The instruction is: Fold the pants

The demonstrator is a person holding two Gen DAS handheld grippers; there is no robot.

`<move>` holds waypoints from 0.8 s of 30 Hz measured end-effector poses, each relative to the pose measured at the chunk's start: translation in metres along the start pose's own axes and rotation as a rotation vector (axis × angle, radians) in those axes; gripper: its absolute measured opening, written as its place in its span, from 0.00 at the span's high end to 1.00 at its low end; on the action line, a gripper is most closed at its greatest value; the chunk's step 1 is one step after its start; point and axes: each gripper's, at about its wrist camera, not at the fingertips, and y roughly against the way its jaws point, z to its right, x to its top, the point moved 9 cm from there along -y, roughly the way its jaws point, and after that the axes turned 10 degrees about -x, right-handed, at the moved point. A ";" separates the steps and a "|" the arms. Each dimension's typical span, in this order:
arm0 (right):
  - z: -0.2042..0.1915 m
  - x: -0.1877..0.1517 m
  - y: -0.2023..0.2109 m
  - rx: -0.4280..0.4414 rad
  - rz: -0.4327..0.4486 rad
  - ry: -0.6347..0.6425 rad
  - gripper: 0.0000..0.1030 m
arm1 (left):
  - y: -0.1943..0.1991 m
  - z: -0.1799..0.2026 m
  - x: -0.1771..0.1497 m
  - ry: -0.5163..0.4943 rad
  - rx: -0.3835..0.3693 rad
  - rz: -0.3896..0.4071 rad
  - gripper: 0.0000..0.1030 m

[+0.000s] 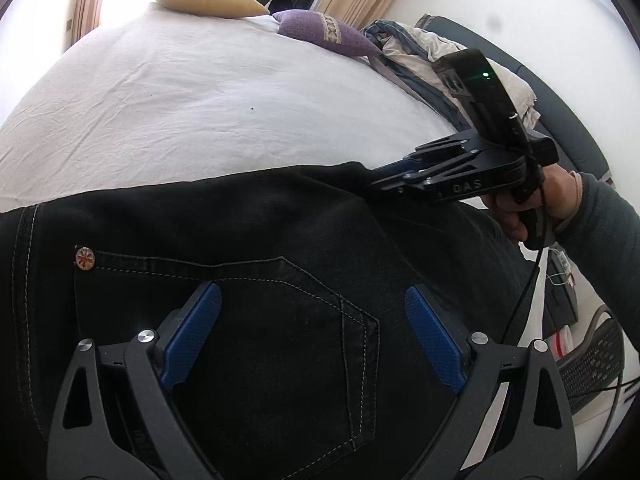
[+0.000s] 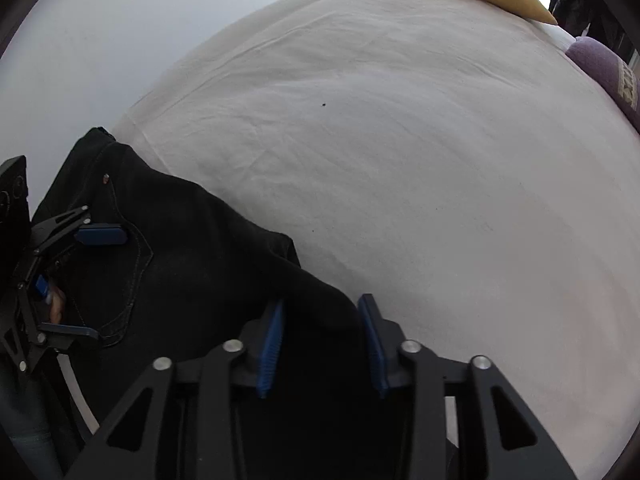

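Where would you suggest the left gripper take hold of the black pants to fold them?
Probably at the waistband edge, beside the rivet, coming in from that side. The left gripper hovers open over the flat back pocket, which offers no lip to pinch; the pants end in a thick stitched hem there on the bed sheet.

white bedsheet (image 1: 200,92), yellow pillow (image 1: 208,0), purple cushion (image 1: 320,32), perhaps heaped laundry (image 1: 416,46)

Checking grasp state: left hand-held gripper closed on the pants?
No: the left hand-held gripper is open above the pants, fingers wide apart.
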 end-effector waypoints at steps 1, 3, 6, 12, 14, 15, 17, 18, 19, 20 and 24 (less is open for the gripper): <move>0.001 0.003 -0.001 -0.002 0.013 -0.005 0.81 | -0.002 0.002 -0.001 -0.008 0.006 0.003 0.09; 0.007 0.008 -0.003 -0.027 0.027 -0.028 0.92 | -0.001 0.004 -0.004 -0.020 0.015 0.013 0.09; 0.007 0.012 -0.010 -0.102 0.046 -0.019 0.93 | 0.000 0.006 -0.009 -0.032 0.024 0.024 0.09; 0.074 0.002 0.034 -0.115 0.186 -0.499 0.93 | -0.003 0.011 -0.012 -0.043 0.032 0.024 0.09; 0.046 -0.005 0.070 0.125 0.346 -0.541 0.87 | -0.007 0.011 -0.009 -0.041 0.030 0.027 0.09; 0.030 -0.014 0.082 0.216 0.405 -0.547 0.79 | -0.011 0.011 -0.007 -0.040 0.035 0.025 0.09; 0.004 -0.035 0.075 0.366 0.415 -0.598 0.44 | -0.015 0.012 -0.004 -0.043 0.043 0.021 0.09; -0.008 -0.046 0.061 0.411 0.376 -0.610 0.44 | -0.016 0.012 -0.004 -0.044 0.043 0.020 0.09; -0.013 -0.059 0.044 0.399 0.325 -0.623 0.45 | -0.016 0.011 -0.003 -0.041 0.040 0.020 0.09; -0.011 -0.074 0.029 0.375 0.291 -0.649 0.66 | -0.016 0.010 -0.003 -0.037 0.036 0.020 0.09; 0.040 -0.138 0.028 0.392 0.344 -0.868 1.00 | -0.015 0.006 -0.002 -0.033 0.018 0.015 0.09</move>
